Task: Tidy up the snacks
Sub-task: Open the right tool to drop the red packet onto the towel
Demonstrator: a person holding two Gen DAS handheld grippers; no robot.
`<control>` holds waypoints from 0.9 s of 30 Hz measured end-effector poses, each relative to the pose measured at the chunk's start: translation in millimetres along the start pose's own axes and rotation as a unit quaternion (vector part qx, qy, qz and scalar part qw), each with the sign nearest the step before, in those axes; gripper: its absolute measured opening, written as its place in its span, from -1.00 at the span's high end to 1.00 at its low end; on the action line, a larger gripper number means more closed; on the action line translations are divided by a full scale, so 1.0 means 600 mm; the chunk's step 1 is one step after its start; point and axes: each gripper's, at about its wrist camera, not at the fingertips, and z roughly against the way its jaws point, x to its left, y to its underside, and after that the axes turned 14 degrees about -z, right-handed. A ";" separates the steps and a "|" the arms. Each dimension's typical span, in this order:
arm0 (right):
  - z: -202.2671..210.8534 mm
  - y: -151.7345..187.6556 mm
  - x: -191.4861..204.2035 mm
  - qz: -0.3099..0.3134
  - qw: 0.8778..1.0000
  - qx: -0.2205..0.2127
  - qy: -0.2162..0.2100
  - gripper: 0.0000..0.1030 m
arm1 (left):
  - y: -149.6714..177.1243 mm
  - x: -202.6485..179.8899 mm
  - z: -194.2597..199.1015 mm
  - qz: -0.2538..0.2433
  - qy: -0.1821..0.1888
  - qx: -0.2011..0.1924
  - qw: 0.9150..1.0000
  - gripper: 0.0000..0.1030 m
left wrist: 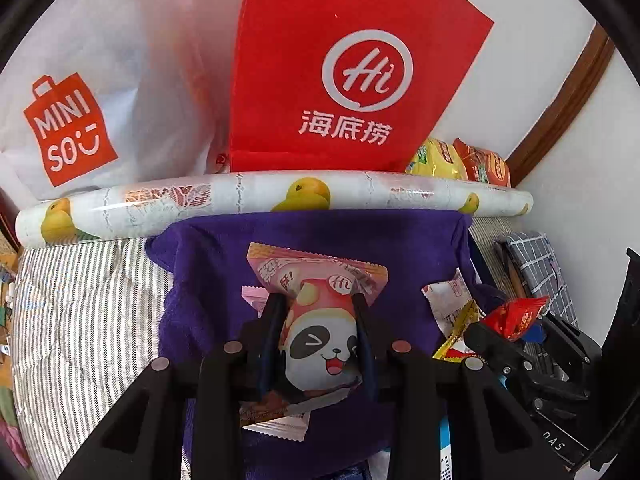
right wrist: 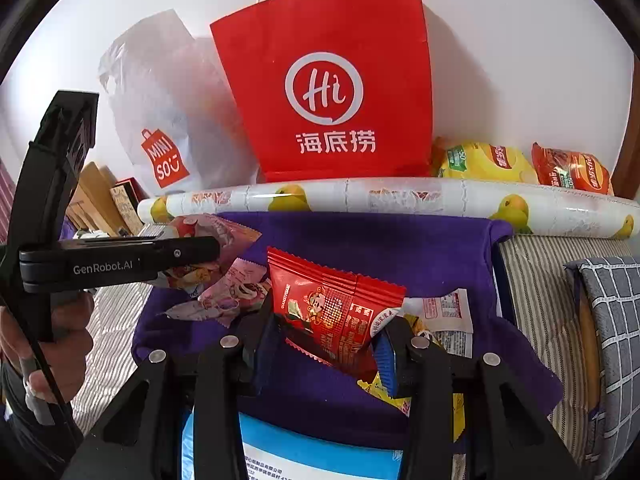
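My left gripper (left wrist: pixel 318 304) is shut on a pink panda snack packet (left wrist: pixel 320 320) and holds it above the purple cloth (left wrist: pixel 208 272). My right gripper (right wrist: pixel 328 320) is shut on a red snack packet (right wrist: pixel 332 300) over the same cloth (right wrist: pixel 400 252). In the right wrist view the left gripper (right wrist: pixel 120 262) shows at the left with the pink packet (right wrist: pixel 216 236). In the left wrist view the right gripper (left wrist: pixel 492 332) shows at the right with the red packet (left wrist: pixel 516 314). More small packets lie on the cloth: white (right wrist: pixel 448 312), yellow (right wrist: pixel 384 392) and pink (right wrist: pixel 224 300).
A red Haidilao paper bag (right wrist: pixel 328 80) and a white Miniso plastic bag (right wrist: pixel 168 120) stand at the back wall. A duck-print roll (right wrist: pixel 360 196) lies before them. Yellow (right wrist: pixel 484 162) and orange (right wrist: pixel 572 172) snack bags sit behind it. A checked cushion (right wrist: pixel 612 320) is right.
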 end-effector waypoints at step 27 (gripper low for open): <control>-0.025 0.013 -0.004 0.004 0.999 0.034 0.005 0.16 | -0.005 -0.005 -0.012 -0.011 0.002 0.015 1.000 0.36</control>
